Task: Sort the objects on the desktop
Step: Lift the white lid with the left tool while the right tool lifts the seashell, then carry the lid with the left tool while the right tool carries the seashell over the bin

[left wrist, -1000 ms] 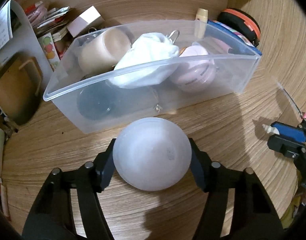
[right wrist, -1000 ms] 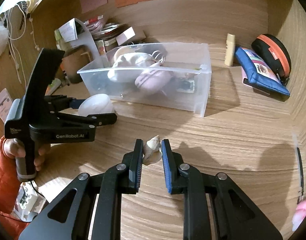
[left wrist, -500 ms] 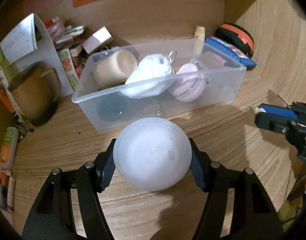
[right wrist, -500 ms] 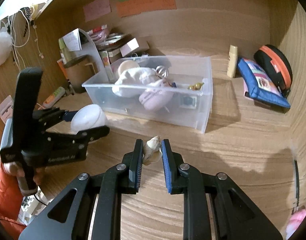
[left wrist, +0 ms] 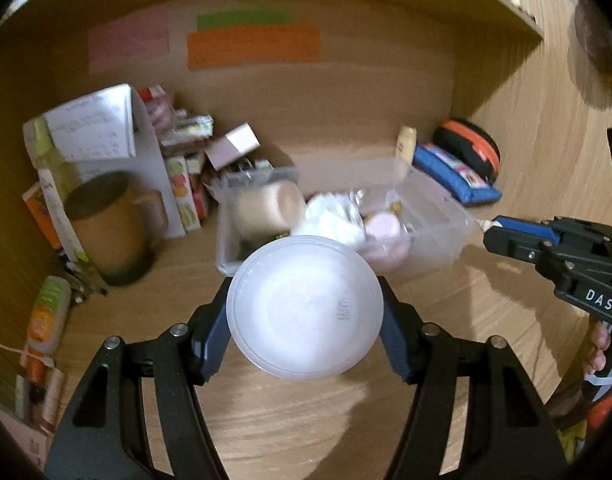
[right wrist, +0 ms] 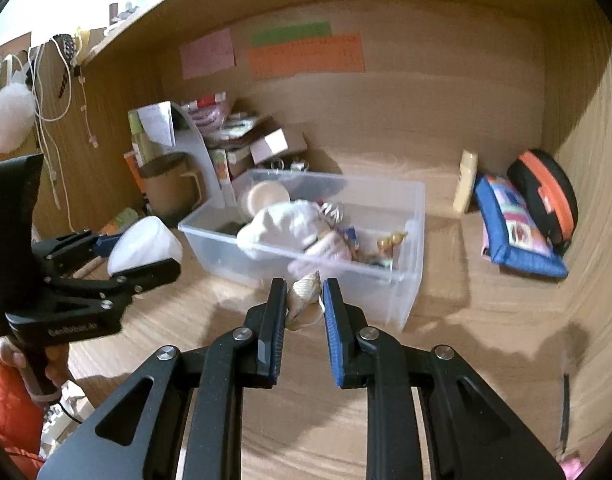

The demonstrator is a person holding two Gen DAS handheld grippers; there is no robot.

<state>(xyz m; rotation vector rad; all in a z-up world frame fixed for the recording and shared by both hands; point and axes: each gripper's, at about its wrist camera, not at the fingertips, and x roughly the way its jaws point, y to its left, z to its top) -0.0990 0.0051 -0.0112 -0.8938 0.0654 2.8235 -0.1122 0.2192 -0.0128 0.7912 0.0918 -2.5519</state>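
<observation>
My left gripper (left wrist: 306,312) is shut on a round white plastic bowl (left wrist: 304,308), held above the wooden desk just in front of the clear plastic bin (left wrist: 445,216). The same bowl (right wrist: 144,242) shows in the right wrist view, clamped in the left gripper (right wrist: 142,248) at the left. My right gripper (right wrist: 304,300) is shut on a small beige seashell (right wrist: 304,298), raised off the desk before the bin (right wrist: 409,276). The bin holds a cream cup (right wrist: 266,198), a white cloth (right wrist: 290,220), a pink case and several small items. In the left wrist view the right gripper (left wrist: 489,232) reaches in from the right.
A brown mug (left wrist: 106,228), a paper holder and boxes crowd the back left corner. A blue pouch (right wrist: 513,232), a black-and-orange case (right wrist: 545,196) and a cream tube (right wrist: 465,180) lie at the back right. Sticky notes hang on the back wall. A sleeve in orange shows lower left.
Both grippers have risen with their loads; the bin now looks lower and farther, and more of the back wall shows. Neither grip has changed.
</observation>
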